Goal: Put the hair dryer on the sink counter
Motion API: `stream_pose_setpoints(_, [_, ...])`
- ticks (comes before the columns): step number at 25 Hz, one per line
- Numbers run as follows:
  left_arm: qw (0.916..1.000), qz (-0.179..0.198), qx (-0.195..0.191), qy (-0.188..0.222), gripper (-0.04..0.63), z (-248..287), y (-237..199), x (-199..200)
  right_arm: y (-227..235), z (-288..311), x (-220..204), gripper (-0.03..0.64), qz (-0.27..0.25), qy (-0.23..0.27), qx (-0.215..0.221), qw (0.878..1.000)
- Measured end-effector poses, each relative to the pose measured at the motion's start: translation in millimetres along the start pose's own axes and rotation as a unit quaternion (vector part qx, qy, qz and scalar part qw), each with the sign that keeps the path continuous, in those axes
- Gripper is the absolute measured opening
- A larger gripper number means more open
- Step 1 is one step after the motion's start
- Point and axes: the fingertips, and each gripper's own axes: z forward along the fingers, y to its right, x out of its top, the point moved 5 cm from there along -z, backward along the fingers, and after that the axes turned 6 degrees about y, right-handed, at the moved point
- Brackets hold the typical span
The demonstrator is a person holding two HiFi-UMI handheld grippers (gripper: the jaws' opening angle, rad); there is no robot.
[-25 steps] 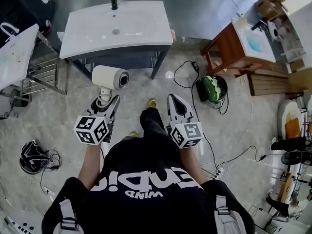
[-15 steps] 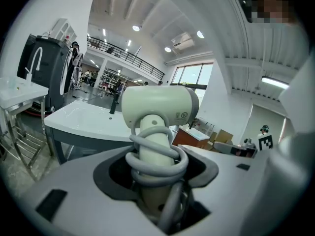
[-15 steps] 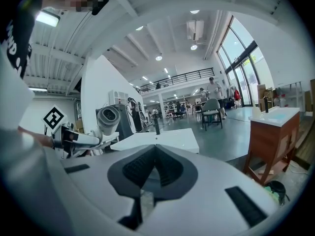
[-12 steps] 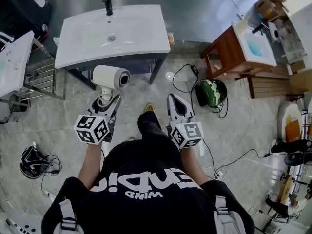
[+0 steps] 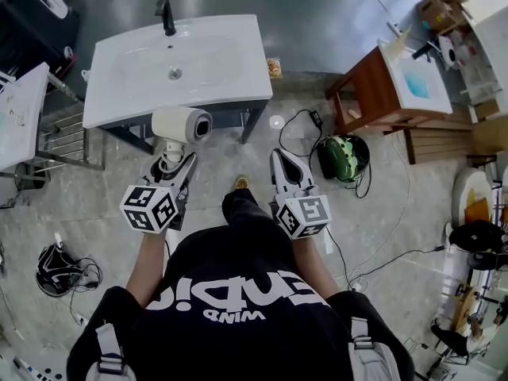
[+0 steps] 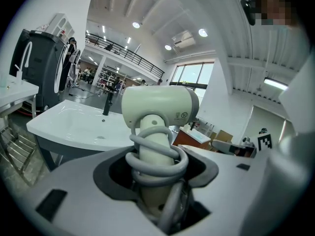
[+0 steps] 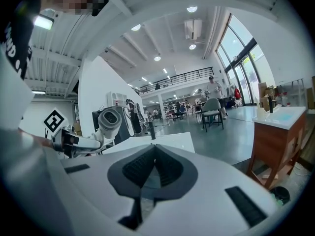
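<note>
A cream hair dryer (image 5: 181,124) with its grey cord wound round the handle stands upright in my left gripper (image 5: 171,163), which is shut on the handle. In the left gripper view the dryer (image 6: 157,107) fills the middle, its barrel pointing right, and the white sink counter (image 6: 74,124) lies beyond it. In the head view the sink counter (image 5: 230,62) with its black faucet (image 5: 166,16) is just ahead of the dryer. My right gripper (image 5: 279,159) is shut and empty, held level beside the left one. The right gripper view shows its pads together (image 7: 154,149) and the dryer (image 7: 109,118) at left.
A wooden cabinet with a second basin (image 5: 389,78) stands to the right. A green helmet-like object (image 5: 344,151) and black cables lie on the floor near it. A metal rack (image 5: 67,129) stands left of the sink, and a black bundle (image 5: 57,264) lies at the lower left.
The sink counter has drawn nearer and slid left in the head view as the person steps forward. Both grippers keep their pose; the dryer stays held.
</note>
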Motion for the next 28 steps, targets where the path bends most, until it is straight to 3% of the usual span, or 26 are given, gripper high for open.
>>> stream_pose_setpoints(17, [0.9994,-0.011,0.030,0.010,0.264,90.6,14.5,30.4,87.8,70.1,26.3,0.018,0.001,-0.015,0.042,0.999])
stream_pose_setpoints(28, [0.9984,0.013,0.051,0.023,0.264,126.9,14.0,53.1,117.1,105.4,27.9,0.018,-0.001,-0.029,0.074,0.997])
